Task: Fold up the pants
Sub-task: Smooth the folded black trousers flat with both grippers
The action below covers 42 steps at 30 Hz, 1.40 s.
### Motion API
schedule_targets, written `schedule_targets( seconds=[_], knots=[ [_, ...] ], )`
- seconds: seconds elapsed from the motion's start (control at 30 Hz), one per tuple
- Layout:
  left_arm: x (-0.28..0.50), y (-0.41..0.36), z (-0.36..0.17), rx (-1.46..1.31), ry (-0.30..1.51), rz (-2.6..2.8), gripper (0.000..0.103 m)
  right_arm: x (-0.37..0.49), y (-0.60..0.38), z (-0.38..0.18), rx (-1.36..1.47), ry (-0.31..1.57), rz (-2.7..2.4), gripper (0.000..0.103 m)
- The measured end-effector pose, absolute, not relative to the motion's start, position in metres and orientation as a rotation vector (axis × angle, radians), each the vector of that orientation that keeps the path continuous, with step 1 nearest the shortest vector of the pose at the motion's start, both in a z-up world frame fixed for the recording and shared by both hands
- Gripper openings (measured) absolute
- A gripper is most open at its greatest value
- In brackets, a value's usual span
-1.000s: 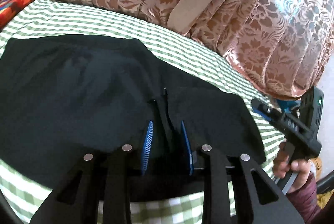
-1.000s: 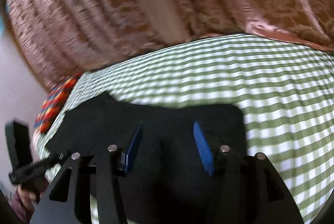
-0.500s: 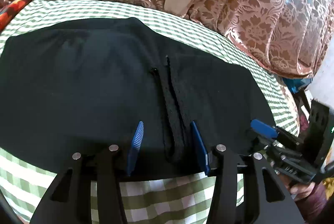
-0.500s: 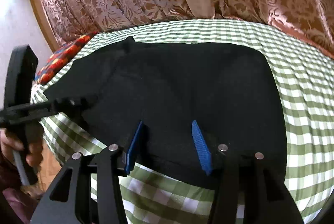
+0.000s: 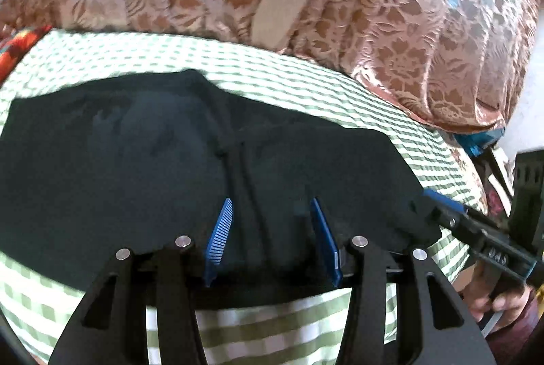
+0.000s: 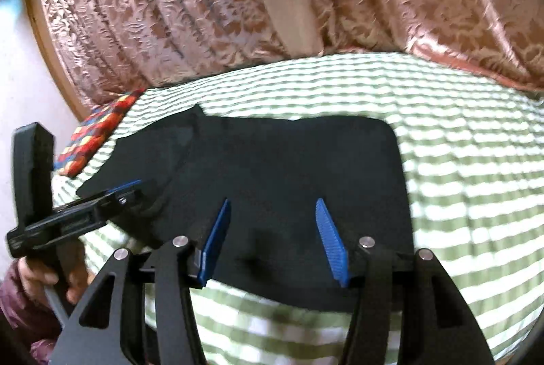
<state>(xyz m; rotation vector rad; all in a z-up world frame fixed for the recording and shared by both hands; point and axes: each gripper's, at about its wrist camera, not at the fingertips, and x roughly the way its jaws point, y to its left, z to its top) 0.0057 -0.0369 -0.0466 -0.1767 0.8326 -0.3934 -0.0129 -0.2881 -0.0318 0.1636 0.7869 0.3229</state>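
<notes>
Both grippers pull back from the pants (image 5: pixel 136 161)! Left gripper (image 5: pixel 272 236) and right gripper (image 6: pixel 277 239) gape, empty. Pinch both layers.

You get soft daylight through the patterned curtain (image 5: pixel 391 25) — its pale patches glow blue-white at upper right. The black pants (image 5: pixel 136 168) swallow detail; their folds barely read. The green checked sheet (image 6: pixel 459 161) smears into streaks with motion blur. Both fisheye views bend hard at the rims — dark vignette in every corner.
</notes>
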Motion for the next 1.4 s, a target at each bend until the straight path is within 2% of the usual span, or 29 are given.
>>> schedule_targets(
  seconds=[0.1,0.17,0.3,0.37,0.43,0.53,0.97,1.1,1.4],
  knots=[
    [0.009,-0.057,-0.048,-0.103,0.844,-0.412,0.047,-0.005,-0.302,-0.045,0.206,0.824,0.295,0.039],
    [0.017,-0.065,-0.061,-0.04,0.902,-0.366,0.047,-0.003,-0.31,-0.069,0.233,0.863,0.291,0.036],
    [0.02,-0.06,-0.071,-0.081,0.929,-0.357,0.047,-0.007,-0.317,-0.075,0.263,0.838,0.345,0.038],
    [0.02,-0.06,-0.071,-0.082,0.932,-0.35,0.047,-0.005,-0.318,-0.075,0.271,0.845,0.365,0.041],
    [0.02,-0.059,-0.07,-0.093,0.929,-0.349,0.047,-0.007,-0.319,-0.076,0.293,0.84,0.398,0.05],
    [0.019,-0.055,-0.068,-0.125,0.917,-0.347,0.047,-0.009,-0.315,-0.075,0.271,0.823,0.405,0.053],
    [0.014,-0.02,-0.058,-0.171,0.875,-0.263,0.047,-0.012,-0.304,-0.063,0.202,0.803,0.328,0.051],
    [0.007,-0.014,-0.052,-0.16,0.841,-0.273,0.047,-0.008,-0.303,-0.047,0.224,0.79,0.326,0.046],
    [0.002,-0.012,-0.058,-0.091,0.845,-0.274,0.047,0.029,-0.242,-0.023,0.171,0.796,0.477,0.042]
  ],
)
